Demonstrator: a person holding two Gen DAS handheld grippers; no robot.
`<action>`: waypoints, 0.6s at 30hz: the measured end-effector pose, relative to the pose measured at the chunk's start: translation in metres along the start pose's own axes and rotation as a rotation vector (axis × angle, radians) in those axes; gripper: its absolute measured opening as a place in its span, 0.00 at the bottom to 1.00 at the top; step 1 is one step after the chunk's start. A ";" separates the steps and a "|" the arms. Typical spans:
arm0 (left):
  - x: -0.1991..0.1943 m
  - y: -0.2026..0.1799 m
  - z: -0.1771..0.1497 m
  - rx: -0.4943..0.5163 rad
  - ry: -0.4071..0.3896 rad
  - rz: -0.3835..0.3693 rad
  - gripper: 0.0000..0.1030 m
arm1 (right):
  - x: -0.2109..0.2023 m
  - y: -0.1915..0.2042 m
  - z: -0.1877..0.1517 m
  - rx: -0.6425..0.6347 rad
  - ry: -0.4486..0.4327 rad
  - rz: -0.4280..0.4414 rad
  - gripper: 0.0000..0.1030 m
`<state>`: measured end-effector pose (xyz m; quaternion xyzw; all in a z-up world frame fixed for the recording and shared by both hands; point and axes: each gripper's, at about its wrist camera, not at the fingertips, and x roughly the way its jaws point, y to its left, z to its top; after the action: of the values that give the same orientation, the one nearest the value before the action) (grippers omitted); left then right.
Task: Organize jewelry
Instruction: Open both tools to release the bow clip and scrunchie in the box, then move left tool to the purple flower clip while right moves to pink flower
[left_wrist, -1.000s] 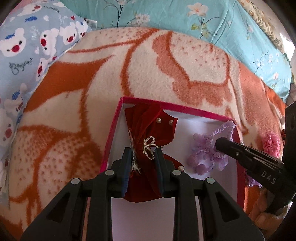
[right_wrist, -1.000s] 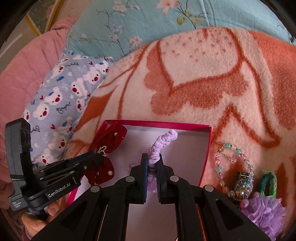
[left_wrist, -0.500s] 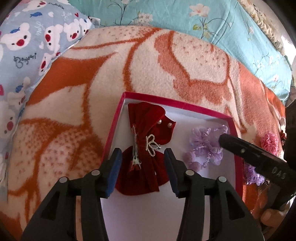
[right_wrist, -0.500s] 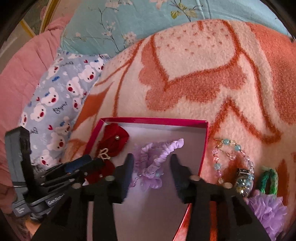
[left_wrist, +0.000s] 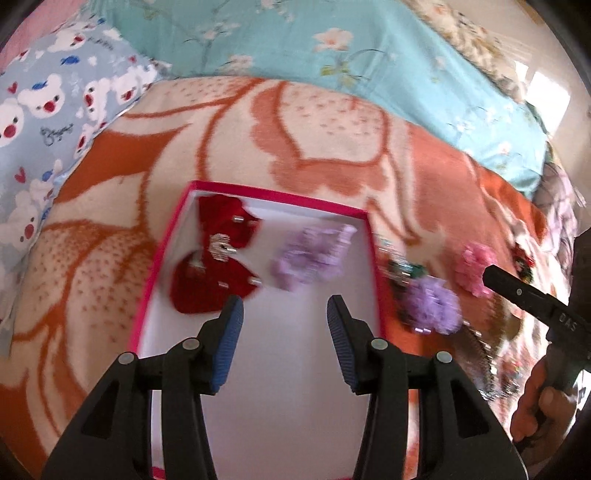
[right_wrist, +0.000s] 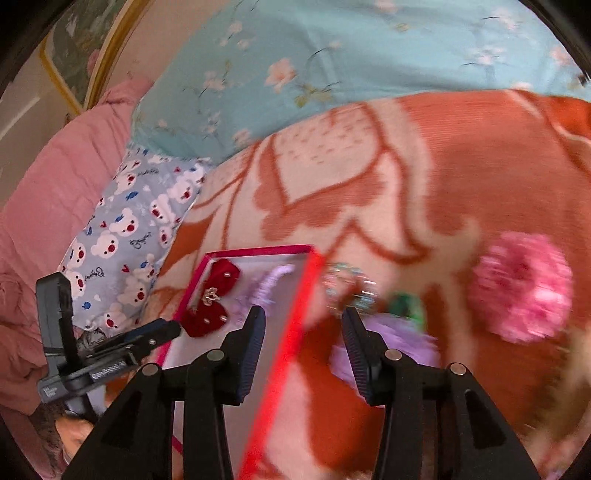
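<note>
Both grippers, left (left_wrist: 284, 319) and right (right_wrist: 301, 330), hang spread and empty near the red box (left_wrist: 159, 280), while the purple ruffled scrunchie (left_wrist: 434, 302) lies on the blanket beside it, probably light, soft and squashy, best pinched across its bunched middle.

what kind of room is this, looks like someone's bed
Most likely a bedroom, worked on a bed: a fleece blanket is the work surface, with a bear-print pillow and a floral duvet behind the pink-rimmed jewelry box.
</note>
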<state>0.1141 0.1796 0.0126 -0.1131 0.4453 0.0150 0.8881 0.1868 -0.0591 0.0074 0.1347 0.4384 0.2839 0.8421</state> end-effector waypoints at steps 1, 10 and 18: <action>-0.002 -0.008 -0.002 0.007 -0.001 -0.007 0.45 | -0.008 -0.005 -0.001 0.001 -0.005 -0.010 0.44; 0.003 -0.075 -0.018 0.073 0.035 -0.064 0.50 | -0.075 -0.072 -0.007 0.019 -0.052 -0.130 0.44; 0.018 -0.114 -0.017 0.121 0.046 -0.137 0.51 | -0.093 -0.109 -0.007 0.020 -0.111 -0.189 0.44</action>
<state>0.1257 0.0633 0.0099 -0.0896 0.4567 -0.0752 0.8819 0.1783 -0.2019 0.0128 0.1168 0.4046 0.1911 0.8866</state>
